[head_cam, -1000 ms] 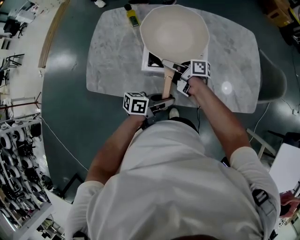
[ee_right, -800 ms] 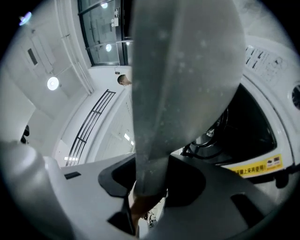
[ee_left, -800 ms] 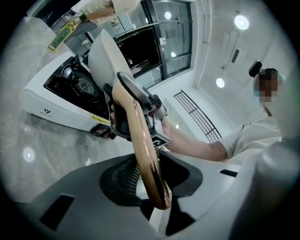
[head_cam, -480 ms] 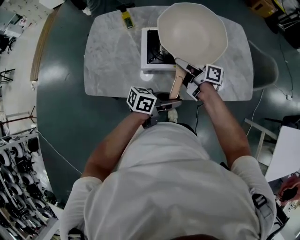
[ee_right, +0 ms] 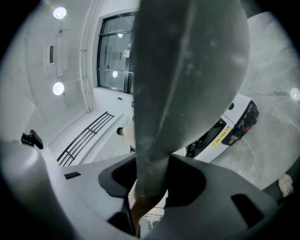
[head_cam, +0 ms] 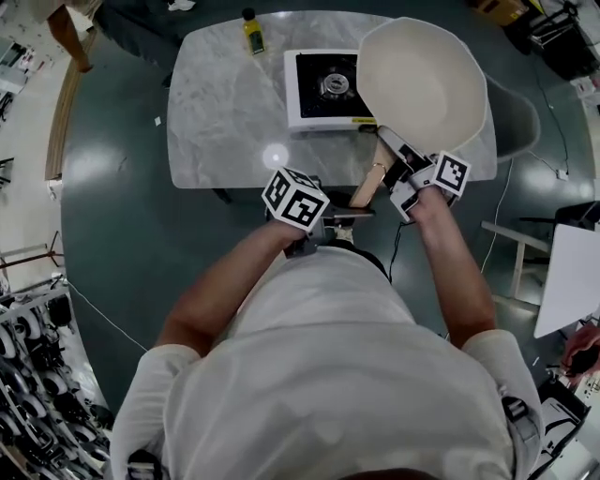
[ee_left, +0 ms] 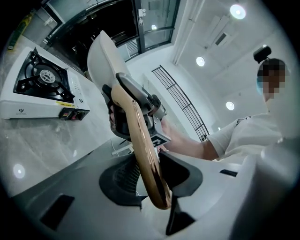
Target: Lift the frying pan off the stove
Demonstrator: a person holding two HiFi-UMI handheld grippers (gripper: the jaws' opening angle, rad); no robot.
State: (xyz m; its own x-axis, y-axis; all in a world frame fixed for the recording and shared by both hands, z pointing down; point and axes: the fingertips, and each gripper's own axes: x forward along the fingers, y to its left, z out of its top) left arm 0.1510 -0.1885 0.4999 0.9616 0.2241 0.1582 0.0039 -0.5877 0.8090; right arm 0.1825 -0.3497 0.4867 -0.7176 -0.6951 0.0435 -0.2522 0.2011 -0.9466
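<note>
Head view, frying pan (head_cam: 422, 84) handle (head_cam: 366, 186) gripped by left gripper (head_cam: 347, 213) jaws; right gripper (head_cam: 397, 165) jaws grip its neck

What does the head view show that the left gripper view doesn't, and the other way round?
Only the head view: the cream inside of the pan, the whole marble table on the dark floor, the marker cube on the left gripper. Only the left gripper view: its jaws clamped on the end of the wooden handle, and ceiling lights. Both: the stove, its burner uncovered, the pan held beside it, and the right gripper clamped nearer the bowl.
</note>
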